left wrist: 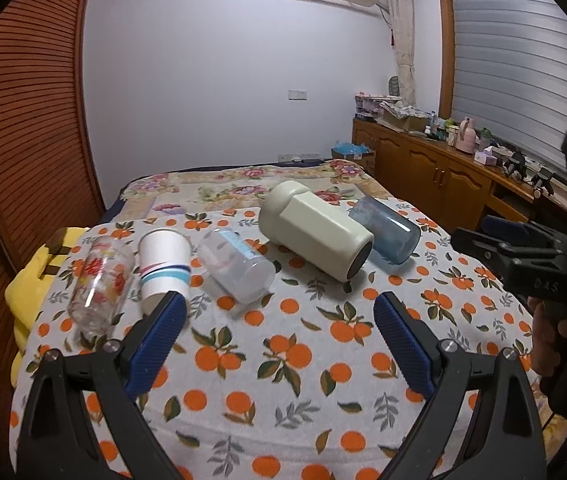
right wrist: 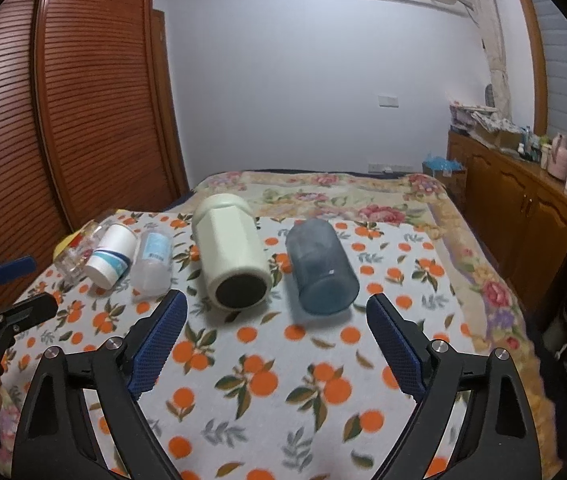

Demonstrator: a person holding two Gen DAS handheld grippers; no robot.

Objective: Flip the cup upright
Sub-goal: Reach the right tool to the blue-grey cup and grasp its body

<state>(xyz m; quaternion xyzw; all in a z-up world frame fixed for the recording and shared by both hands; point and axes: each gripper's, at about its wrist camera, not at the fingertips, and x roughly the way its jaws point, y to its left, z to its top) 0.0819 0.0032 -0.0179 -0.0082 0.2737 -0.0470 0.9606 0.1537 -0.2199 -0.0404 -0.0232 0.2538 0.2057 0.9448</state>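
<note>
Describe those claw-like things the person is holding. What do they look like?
Each is a black plastic frame with triangular cut-outs and silver screws. The left gripper and right gripper each carry two fingers faced with dark blue, bumpy rubber-like pads. Seen from the side, the right gripper body bears small raised letters, too blurred to read surely. No cables or sleeves show.

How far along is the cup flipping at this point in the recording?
Nothing looks done: all five lie on their sides on the orange-print cloth: floral glass, paper cup, clear plastic cup, cream container, blue tumbler. Nothing is in hand; the left gripper and right gripper are open and short of the cups. All flips remain.
</note>
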